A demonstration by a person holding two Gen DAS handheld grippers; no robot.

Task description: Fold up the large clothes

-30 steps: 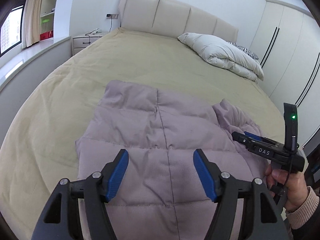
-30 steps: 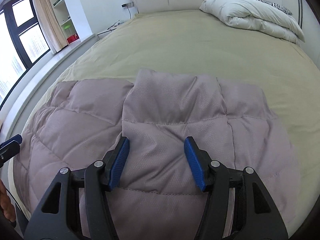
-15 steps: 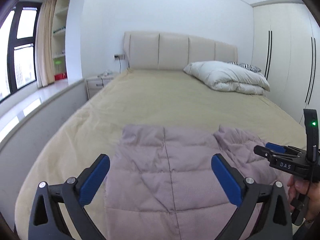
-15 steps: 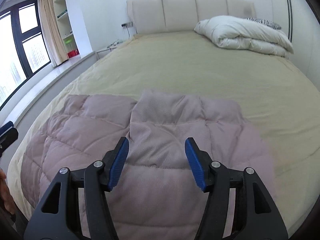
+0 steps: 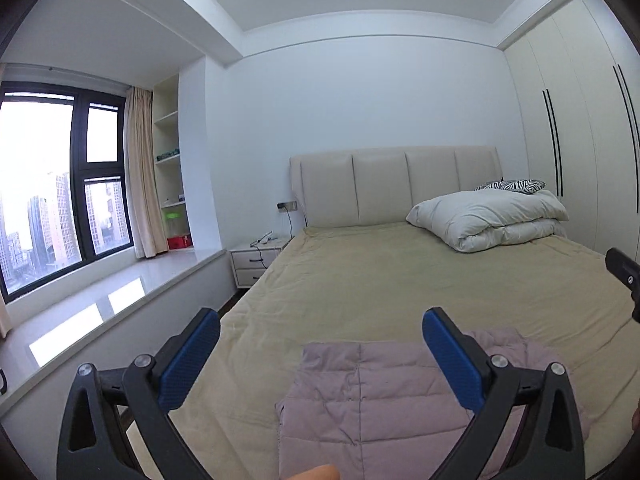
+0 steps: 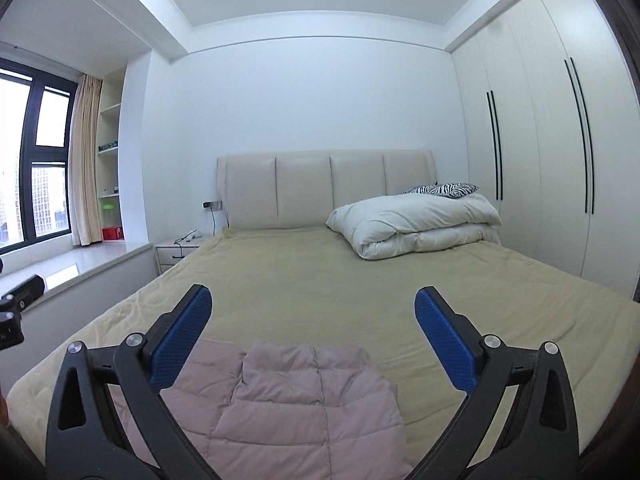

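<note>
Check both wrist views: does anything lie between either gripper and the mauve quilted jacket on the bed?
Nothing visible does. The mauve quilted jacket lies uncovered on the beige bedspread, below the right gripper, whose jaws are opening, and the open left gripper.

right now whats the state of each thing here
left gripper: open, nothing between its jaws
right gripper: jaws opening, nothing between them
pink puffer jacket: folded, lying flat at the foot of the bed
white duvet: folded, by the headboard
wardrobe doors: shut
curtain: drawn aside
</note>
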